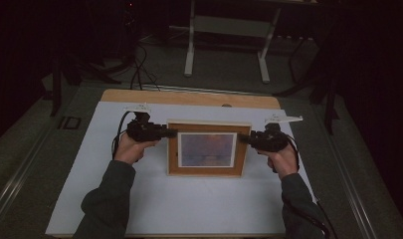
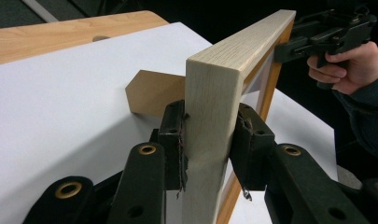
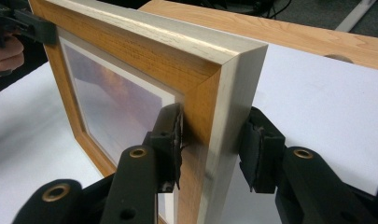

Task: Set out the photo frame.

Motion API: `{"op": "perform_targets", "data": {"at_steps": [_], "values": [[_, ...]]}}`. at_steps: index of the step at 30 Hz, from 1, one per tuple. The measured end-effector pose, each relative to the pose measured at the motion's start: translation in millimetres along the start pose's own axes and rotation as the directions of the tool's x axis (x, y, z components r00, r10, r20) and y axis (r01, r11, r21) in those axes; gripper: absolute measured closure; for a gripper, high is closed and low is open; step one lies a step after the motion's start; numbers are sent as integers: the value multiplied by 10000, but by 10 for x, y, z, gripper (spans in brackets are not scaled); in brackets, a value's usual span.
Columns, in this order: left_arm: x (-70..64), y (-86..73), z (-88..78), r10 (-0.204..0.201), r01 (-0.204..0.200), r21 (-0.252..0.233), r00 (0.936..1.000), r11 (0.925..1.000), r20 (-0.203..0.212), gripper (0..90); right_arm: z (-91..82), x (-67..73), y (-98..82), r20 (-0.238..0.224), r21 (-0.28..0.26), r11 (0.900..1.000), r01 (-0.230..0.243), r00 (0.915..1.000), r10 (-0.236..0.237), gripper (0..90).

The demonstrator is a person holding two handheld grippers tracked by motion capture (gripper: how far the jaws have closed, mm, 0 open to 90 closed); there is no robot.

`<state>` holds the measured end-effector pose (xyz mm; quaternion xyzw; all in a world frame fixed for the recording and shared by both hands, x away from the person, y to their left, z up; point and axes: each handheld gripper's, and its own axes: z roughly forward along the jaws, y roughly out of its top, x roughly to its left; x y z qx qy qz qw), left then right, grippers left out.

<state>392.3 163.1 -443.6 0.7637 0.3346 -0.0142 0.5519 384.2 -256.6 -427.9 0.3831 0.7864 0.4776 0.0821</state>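
Picture frame [image 1: 209, 149] held upright on the white-covered table [image 1: 189, 204], left edge clamped by the left tongs [image 1: 170, 132], right edge clamped by the right tongs [image 1: 243, 138].

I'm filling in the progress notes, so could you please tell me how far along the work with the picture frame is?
Done: the picture frame stands upright on the white sheet, its back stand folded out. In hand: the left tool clamps the frame's left side, and the right tool grips its right side, pads on front and back. Left: letting go, or moving it; I can't tell which.
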Motion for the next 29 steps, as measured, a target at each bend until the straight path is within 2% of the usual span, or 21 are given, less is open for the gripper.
{"op": "perform_targets", "data": {"at_steps": [10,12,14,16,22,24,25,26,28,29], "values": [[1,-9,-22,-231,231,24,9997,9997,63,669,13,17,30,136,54,9998,182,9997,-182,590],[-3,-10,-31,-292,292,-29,9996,9996,-53,601,8,26,35,299,90,9996,259,9992,-262,538],[-17,-17,-49,-321,320,-120,9994,9994,-98,556,0,22,31,241,56,9998,186,9995,-187,457],[-33,-30,-81,-289,285,-125,9991,9995,-319,498,-8,23,15,321,135,9994,312,9990,-316,414],[-125,-125,-247,-27,-6,-314,9944,9995,-1055,429,-108,-6,-41,540,83,9994,348,9979,-352,351],[-176,-181,-316,83,-140,-347,9870,9993,-1608,416,-142,-11,-62,557,152,9993,327,9979,-335,346],[-227,-240,-374,172,-315,-533,9684,9981,-2489,416,-154,-10,-71,557,175,9994,315,9979,-324,342],[-241,-263,-395,157,-337,-597,9599,9976,-2799,417,-181,-6,-98,525,212,9993,323,9981,-334,332],[-241,-263,-395,157,-337,-597,9599,9976,-2799,418,-189,-7,-110,534,224,9992,344,9979,-356,332],[-293,-434,-485,-117,-230,-813,9155,9964,-4022,418,-189,-7,-110,534,224,9992,344,9979,-356,326]]}}
